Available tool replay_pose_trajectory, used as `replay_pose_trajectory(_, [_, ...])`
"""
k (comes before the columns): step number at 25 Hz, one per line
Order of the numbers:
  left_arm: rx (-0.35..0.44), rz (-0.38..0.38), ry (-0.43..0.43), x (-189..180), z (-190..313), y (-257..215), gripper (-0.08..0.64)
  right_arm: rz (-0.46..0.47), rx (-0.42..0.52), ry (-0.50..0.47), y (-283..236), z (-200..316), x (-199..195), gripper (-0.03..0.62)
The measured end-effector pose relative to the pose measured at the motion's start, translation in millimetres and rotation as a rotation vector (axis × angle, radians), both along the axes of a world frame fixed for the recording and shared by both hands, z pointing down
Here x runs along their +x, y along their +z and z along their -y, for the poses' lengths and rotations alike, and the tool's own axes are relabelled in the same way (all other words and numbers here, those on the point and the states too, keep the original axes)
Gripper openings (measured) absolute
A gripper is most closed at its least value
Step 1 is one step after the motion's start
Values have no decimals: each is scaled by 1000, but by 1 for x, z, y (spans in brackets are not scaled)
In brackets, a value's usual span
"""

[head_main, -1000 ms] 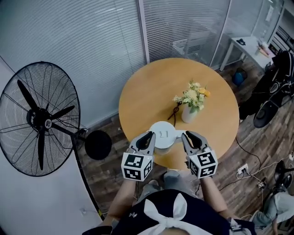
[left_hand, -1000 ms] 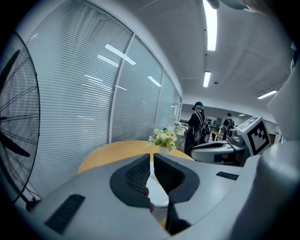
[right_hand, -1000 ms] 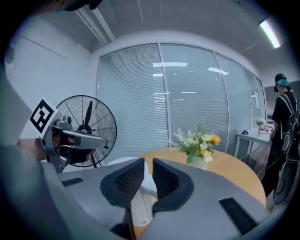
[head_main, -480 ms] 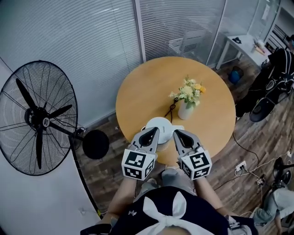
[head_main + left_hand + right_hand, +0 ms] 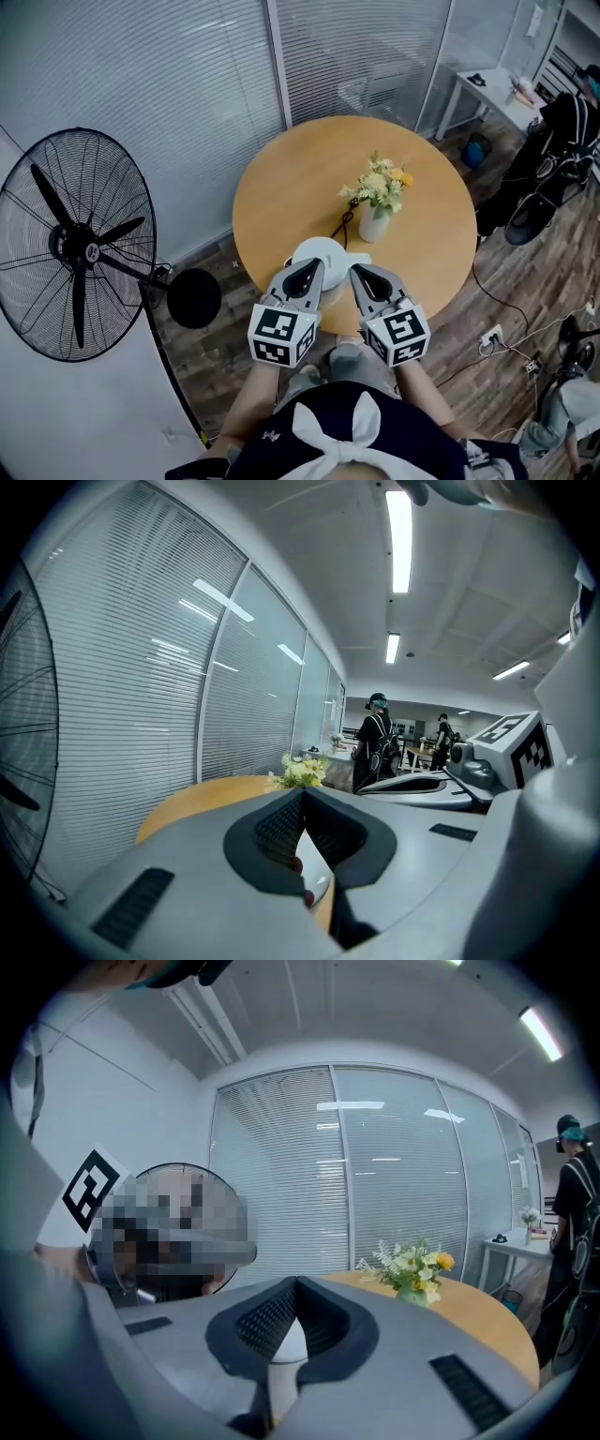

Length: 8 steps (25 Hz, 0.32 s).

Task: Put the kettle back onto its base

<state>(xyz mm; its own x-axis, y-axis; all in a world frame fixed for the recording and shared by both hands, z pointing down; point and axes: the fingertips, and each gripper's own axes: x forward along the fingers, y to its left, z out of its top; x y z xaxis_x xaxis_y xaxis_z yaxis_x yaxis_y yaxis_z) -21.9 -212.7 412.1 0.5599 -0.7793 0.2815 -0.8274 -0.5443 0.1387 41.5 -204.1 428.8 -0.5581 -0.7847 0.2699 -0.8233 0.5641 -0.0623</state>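
Observation:
On the near edge of the round wooden table [image 5: 300, 178] stands a white round kettle [image 5: 323, 253], seen from above; I cannot make out its base apart from it. My left gripper [image 5: 309, 269] and right gripper [image 5: 355, 272] hover side by side over its near rim, tips pointing away from me. Both are shut, with nothing seen gripped. In the left gripper view the jaws [image 5: 302, 794] meet at the tip, and a white surface [image 5: 314, 883] shows below them. The right gripper view shows the same: closed jaws [image 5: 297, 1281] above a patch of white [image 5: 281, 1354].
A white vase of flowers [image 5: 375, 217] stands just beyond the kettle, with a black cord [image 5: 347, 225] lying beside it. A large black floor fan [image 5: 80, 248] stands left of the table. A white desk [image 5: 487, 94] and bags are at the back right. People [image 5: 378, 747] stand far off.
Both grippers have drawn in toward each other, from either side of the kettle to its near rim. The view has shifted slightly.

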Motion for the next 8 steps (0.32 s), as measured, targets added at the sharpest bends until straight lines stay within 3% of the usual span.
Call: replay_pose_trajectory(8, [-10, 10, 9, 7, -5, 3, 26, 7, -2, -27, -1, -4, -1, 23])
